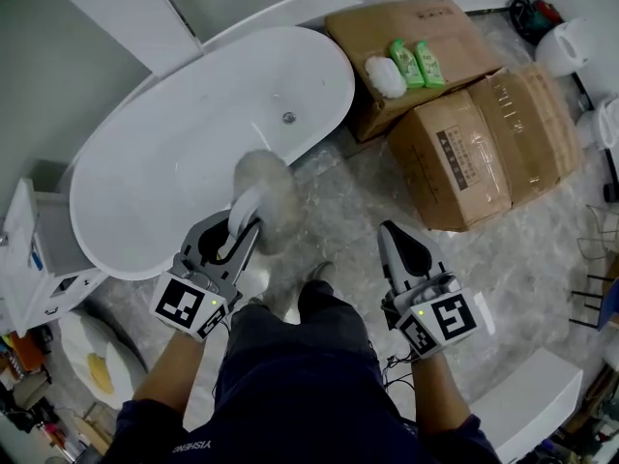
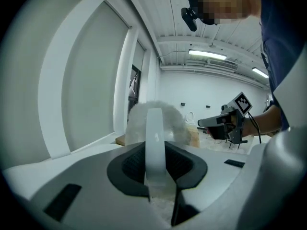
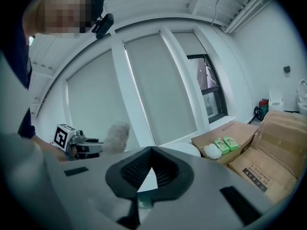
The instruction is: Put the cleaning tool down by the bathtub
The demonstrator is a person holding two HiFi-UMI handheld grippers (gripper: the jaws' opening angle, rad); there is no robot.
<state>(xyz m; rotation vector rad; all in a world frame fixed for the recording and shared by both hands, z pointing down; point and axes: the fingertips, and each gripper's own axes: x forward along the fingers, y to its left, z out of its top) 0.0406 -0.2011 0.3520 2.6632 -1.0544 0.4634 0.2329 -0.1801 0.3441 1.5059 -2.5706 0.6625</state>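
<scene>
The cleaning tool has a white handle and a fluffy grey-white head. My left gripper is shut on that handle and holds the tool up over the floor, just off the near rim of the white bathtub. In the left gripper view the handle stands upright between the jaws, with the fluffy head behind it. My right gripper hovers to the right above the floor, shut and empty. Its jaw tips meet in the right gripper view.
Two cardboard boxes stand right of the tub. The farther box carries green packets and a white puff. A white cabinet is at the left and a white block at the lower right. The person's legs are below.
</scene>
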